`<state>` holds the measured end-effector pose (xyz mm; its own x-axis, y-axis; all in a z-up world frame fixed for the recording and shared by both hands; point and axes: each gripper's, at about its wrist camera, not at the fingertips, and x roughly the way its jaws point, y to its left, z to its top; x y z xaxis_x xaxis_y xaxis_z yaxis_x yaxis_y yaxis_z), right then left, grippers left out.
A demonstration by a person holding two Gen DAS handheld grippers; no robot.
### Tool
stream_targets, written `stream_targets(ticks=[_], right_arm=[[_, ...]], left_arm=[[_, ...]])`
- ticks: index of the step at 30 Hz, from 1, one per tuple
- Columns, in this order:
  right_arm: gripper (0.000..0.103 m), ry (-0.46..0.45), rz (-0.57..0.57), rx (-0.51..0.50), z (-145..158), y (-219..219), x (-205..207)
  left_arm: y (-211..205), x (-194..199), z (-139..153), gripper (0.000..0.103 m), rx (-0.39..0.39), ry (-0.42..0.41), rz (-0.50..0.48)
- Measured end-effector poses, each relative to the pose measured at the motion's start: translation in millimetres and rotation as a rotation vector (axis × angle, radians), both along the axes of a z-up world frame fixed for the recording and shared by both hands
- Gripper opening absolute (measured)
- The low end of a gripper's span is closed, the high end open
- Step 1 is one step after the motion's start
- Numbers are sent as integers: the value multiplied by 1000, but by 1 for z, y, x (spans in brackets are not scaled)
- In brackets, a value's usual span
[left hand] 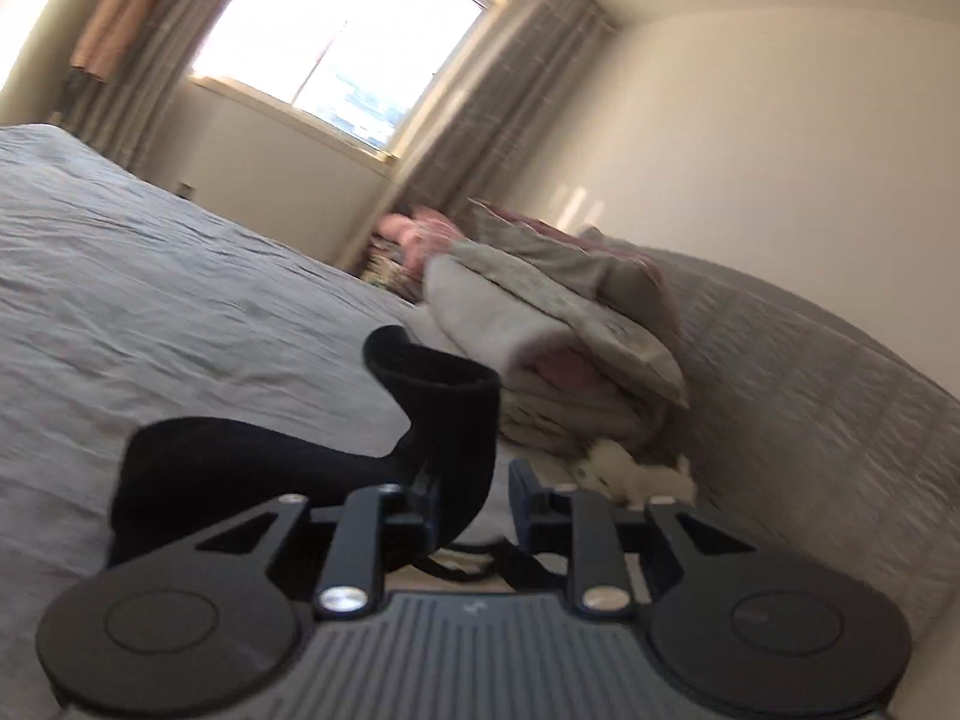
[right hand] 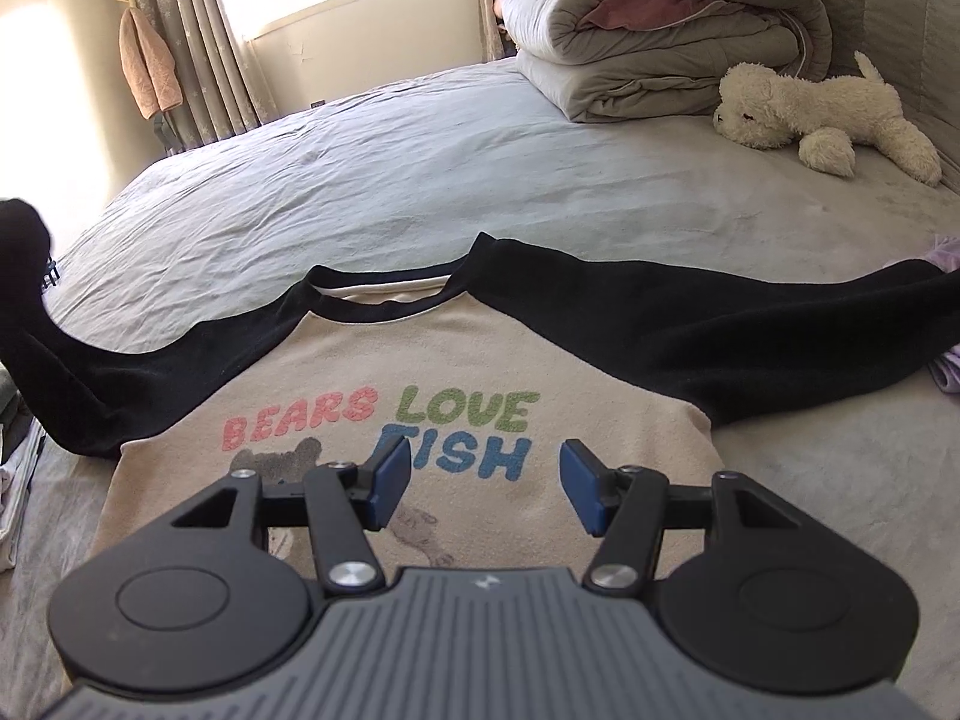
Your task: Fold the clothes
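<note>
A beige sweatshirt (right hand: 456, 360) with black sleeves and the words "BEARS LOVE FISH" lies face up on the grey bed (right hand: 420, 180). My right gripper (right hand: 486, 480) hovers open over its chest print, holding nothing. The sweatshirt's right-hand sleeve (right hand: 750, 330) lies flat, stretched out sideways. Its other sleeve (right hand: 36, 330) rises off the bed at the far left. In the left wrist view that black sleeve (left hand: 444, 420) runs between the fingers of my left gripper (left hand: 471, 504), cuff standing up above them. The jaws stand narrow around it, and the view is blurred.
Folded quilts and pillows (right hand: 648, 30) are stacked at the head of the bed, with a white plush dog (right hand: 828, 108) beside them. A lilac garment (right hand: 948, 372) lies at the right edge, folded clothes (right hand: 12, 468) at the left. A window and curtains stand behind.
</note>
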<state>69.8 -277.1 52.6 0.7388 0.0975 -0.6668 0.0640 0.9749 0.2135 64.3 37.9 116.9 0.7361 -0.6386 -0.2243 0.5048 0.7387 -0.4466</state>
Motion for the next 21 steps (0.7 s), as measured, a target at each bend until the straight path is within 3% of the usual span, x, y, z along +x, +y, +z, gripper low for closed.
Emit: stream_targets(ticks=[2,5,12,16,21], right_arm=[[59,11,-3,19,-1,-3,1],[59,31,-10,50,-4,-8,3],[59,85,1,159,-10,-20,7],[59,109,40,211,-18,-14,7],[59,81,85,139,-19,2,5]], left_arm=[[-36,-15,-17,82,116,-32,-85],[-49,-18,-38,82,219,6,-117],[-12,13,-55,82,196,175,57],[-8,22,-71,82,316,282,175],[-7,26,-83,82,427,326,253]])
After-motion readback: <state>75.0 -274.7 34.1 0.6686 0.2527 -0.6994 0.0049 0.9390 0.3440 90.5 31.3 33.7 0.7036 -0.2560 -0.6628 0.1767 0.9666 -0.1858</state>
